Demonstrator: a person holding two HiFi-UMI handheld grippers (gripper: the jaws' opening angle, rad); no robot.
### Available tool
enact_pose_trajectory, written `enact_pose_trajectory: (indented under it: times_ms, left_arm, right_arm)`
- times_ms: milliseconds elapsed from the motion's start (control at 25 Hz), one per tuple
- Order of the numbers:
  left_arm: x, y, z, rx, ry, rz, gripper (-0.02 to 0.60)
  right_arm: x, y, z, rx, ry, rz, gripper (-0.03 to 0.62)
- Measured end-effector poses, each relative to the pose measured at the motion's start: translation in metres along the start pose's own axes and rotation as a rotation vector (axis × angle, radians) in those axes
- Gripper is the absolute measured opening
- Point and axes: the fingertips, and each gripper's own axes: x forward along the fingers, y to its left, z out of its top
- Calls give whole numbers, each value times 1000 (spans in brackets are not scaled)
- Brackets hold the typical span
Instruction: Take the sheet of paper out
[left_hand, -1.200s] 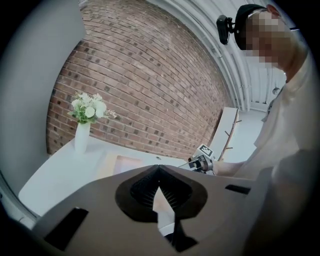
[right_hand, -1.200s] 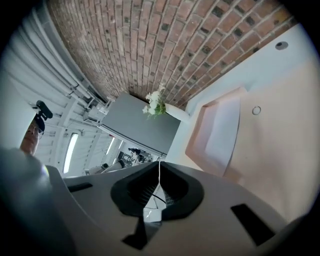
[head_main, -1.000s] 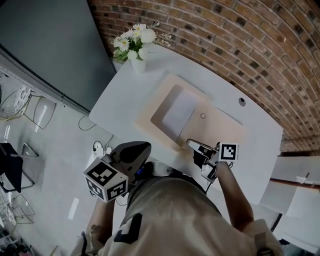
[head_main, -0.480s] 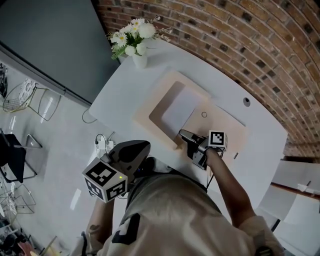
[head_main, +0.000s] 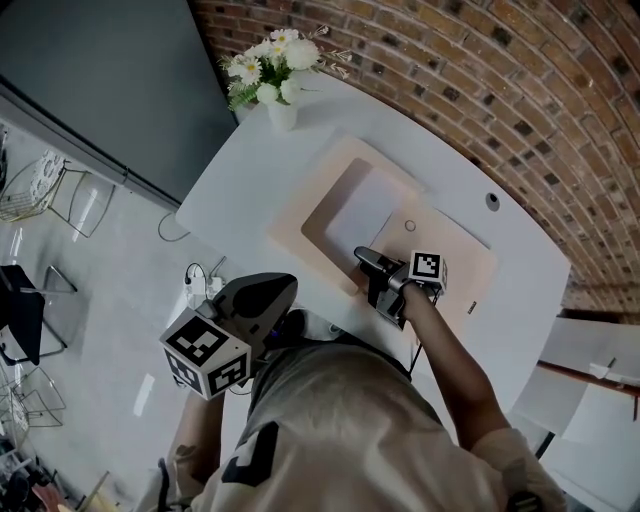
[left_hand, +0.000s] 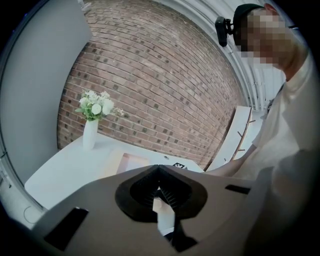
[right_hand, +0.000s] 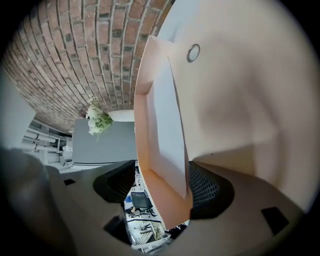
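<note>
Worktop (head_main: 240, 190) was white. Folder (head_main: 290, 225) was pale peach-beige; sheet of paper (head_main: 362, 212) in it looked white-grey. Brick wall (head_main: 480, 70) was red-brown w/ light mortar lines. Flowers (head_main: 268, 62) were white w/ green leaves, vase (head_main: 283, 115) white. Left tongs (left_hand: 160, 190) & right tongs (right_hand: 162, 185) were grey w/ black ribbed pads (right_hand: 205, 187); cubes (head_main: 426, 267) had b&w square markers. Person's shirt (head_main: 340, 430) was khaki.
</note>
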Motion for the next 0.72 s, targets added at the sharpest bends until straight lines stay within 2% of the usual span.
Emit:
enact_pose_trajectory:
  times_ms: [240,560,720]
  left_arm:
    - [-10,9,1,-4,-10,-5,14]
    - [-18,14,-4,-17,-10,5,14]
    - [-19,13,-4,-18,-6,15,15]
  right_arm:
    - [10,8,0,-19,-34,0,327]
    - [11,23,14,-157,-88,49,326]
    - [12,22,23,-205,-100,39,325]
